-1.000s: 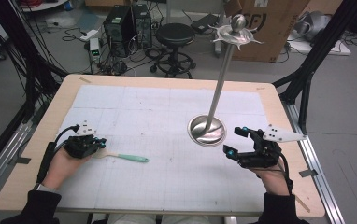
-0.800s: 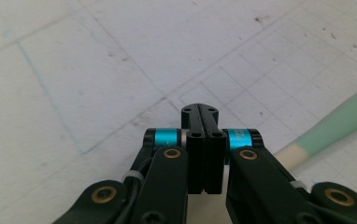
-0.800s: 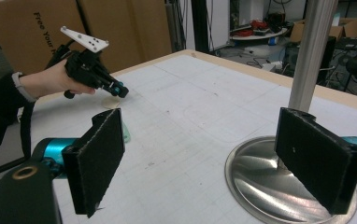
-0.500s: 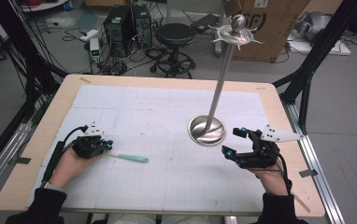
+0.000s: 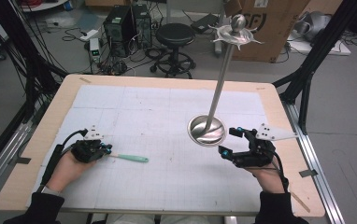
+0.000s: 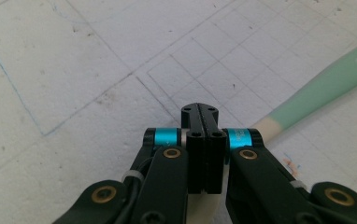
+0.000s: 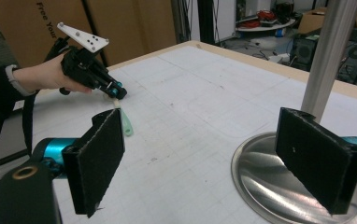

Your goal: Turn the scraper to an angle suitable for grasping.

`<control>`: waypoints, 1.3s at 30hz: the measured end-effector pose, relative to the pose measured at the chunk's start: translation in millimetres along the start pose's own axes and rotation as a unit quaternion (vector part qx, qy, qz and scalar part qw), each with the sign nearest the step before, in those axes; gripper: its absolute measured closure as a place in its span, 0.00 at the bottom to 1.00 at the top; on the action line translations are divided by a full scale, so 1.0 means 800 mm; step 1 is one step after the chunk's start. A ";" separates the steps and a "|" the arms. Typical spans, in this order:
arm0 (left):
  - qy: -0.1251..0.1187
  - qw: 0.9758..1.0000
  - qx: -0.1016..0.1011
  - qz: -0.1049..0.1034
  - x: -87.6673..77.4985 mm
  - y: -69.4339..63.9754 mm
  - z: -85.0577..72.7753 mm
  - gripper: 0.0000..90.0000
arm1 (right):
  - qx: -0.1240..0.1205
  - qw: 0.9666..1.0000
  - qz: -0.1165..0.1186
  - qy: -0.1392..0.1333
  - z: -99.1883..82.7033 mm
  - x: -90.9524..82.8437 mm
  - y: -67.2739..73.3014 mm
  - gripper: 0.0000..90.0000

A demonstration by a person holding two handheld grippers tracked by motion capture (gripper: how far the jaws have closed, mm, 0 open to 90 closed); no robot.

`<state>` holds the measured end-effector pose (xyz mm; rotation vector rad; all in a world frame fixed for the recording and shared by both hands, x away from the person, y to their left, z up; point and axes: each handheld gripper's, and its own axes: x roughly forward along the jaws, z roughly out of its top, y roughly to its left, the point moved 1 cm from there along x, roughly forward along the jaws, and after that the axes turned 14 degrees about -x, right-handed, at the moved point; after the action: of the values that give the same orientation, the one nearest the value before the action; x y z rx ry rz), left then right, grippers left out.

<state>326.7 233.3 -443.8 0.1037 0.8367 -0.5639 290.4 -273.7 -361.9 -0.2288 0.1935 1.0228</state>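
Observation:
A mint-green toothbrush [image 5: 132, 158] lies flat on the white gridded mat [image 5: 158, 107] at the front left. My left gripper [image 5: 105, 151] rests at the brush's left end with its jaws shut tight together. In the left gripper view [image 6: 200, 112] the brush's pale end [image 6: 270, 123] runs under the jaws, and I cannot tell whether they touch it. My right gripper [image 5: 228, 141] stands open at the front right, just beside the round base of a tall metal stand [image 5: 206, 130]. In the right gripper view [image 7: 204, 158] nothing lies between its pads [image 7: 99, 158].
The stand's pole [image 5: 221, 79] leans up to a star-shaped top with a ball [image 5: 238, 33]. The wooden table edge [image 5: 167, 80] frames the mat. Black frame posts stand at both sides, and a stool [image 5: 175, 35] and boxes are behind the table.
My left gripper has slid a little to the right, up to the toothbrush's end. The toothbrush, the stand and the right gripper have stayed put.

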 end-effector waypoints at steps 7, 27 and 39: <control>0.006 1.000 -0.004 -0.005 -0.013 -0.006 -0.014 1.00 | 0.004 1.000 -0.004 -0.008 0.003 -0.001 -0.003 0.17; -0.028 0.999 -0.010 -0.030 -0.044 -0.033 -0.040 1.00 | 0.006 1.000 -0.007 -0.014 0.006 -0.003 -0.006 0.17; -0.007 0.996 0.035 -0.086 -0.038 -0.081 -0.053 1.00 | 0.008 1.000 -0.013 -0.021 0.007 -0.012 -0.006 0.17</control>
<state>248.8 204.2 -441.7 0.0926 0.8169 -0.7562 289.5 -282.5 -353.9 -0.1953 0.1608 0.9991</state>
